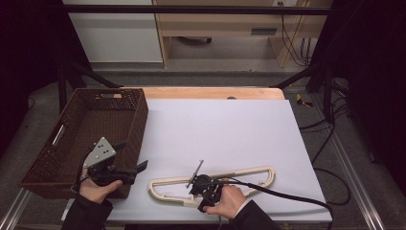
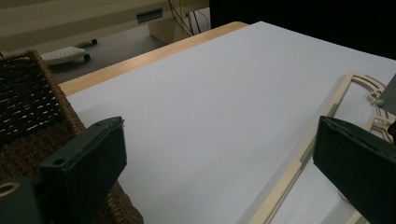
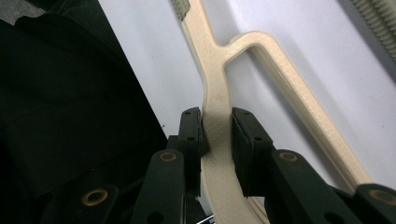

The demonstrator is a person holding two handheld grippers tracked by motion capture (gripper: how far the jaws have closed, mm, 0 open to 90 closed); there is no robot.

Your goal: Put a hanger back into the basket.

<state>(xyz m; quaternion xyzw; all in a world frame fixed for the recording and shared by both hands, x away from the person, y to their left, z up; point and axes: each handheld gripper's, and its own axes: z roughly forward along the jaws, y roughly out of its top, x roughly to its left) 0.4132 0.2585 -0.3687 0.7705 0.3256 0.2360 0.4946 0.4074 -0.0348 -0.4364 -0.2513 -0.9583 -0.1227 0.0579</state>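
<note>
The cream hanger (image 1: pixel 249 176) lies flat at the near edge of the white worktop (image 1: pixel 220 129), right of centre. The right gripper (image 3: pixel 216 133) has its fingers clamped on the hanger's bar. The left gripper (image 1: pixel 131 165) hovers near-left with its fingers spread apart, just beside the brown wicker basket (image 1: pixel 57 158).

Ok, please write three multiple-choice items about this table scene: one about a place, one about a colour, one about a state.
1. Where does the basket stand?
A. at the table's left edge
B. at the table's right edge
C. on the floor

2. What colour is the hanger?
A. red
B. cream
C. blue

3. How do the jaws of the right gripper stand?
A. wide open
B. shut on nothing
C. shut on the hanger

Answers:
1. A, the high view shows it left of the white sheet.
2. B, its frame is pale cream.
3. C, both pads press on its bar.
</note>
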